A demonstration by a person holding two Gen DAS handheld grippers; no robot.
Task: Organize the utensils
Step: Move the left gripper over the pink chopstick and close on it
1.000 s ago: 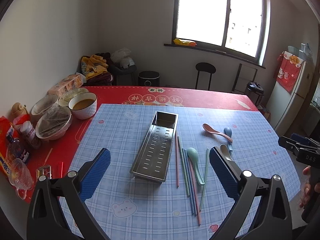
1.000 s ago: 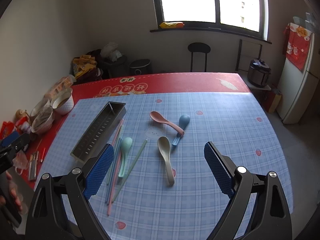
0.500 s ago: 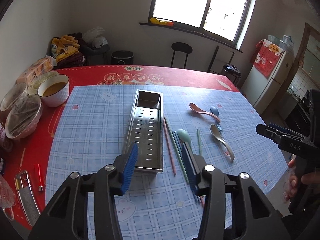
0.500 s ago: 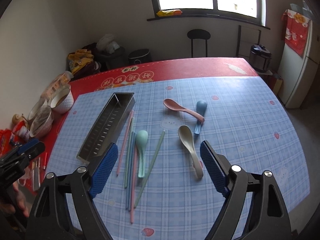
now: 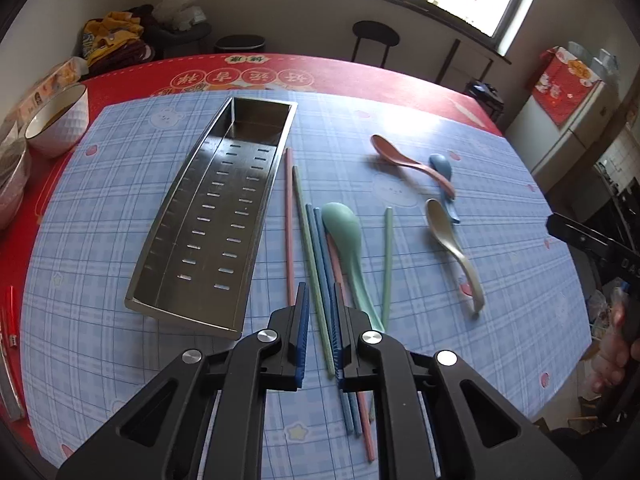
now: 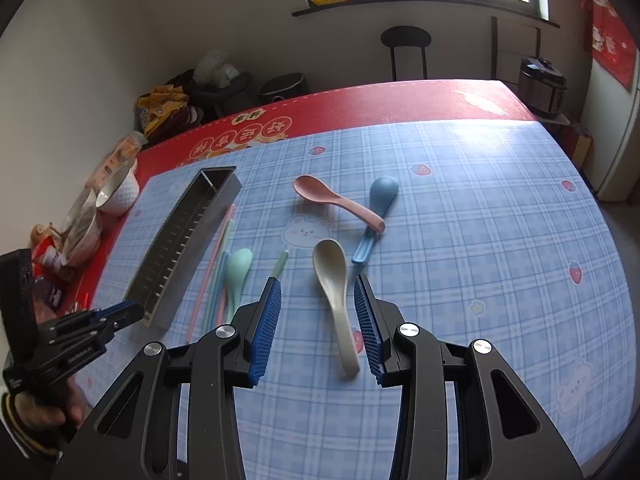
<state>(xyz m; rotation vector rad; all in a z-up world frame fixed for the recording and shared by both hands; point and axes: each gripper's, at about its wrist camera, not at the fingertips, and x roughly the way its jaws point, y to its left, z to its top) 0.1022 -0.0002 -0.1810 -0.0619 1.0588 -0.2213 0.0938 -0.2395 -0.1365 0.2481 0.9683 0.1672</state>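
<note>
Both grippers tilt steeply down over the table (image 5: 100,340). The left gripper (image 5: 320,336) is narrowing its jaws around a green chopstick (image 5: 310,248), which runs up between its fingers with a slim gap on each side; the steel tray (image 5: 216,216) lies just to its left, the teal spoon (image 5: 348,248) just right. The right gripper (image 6: 316,320) is closing too, half spread, with the beige spoon (image 6: 334,284) lying untouched between its fingers. Pink spoon (image 6: 332,198) and blue spoon (image 6: 378,208) sit farther ahead.
</note>
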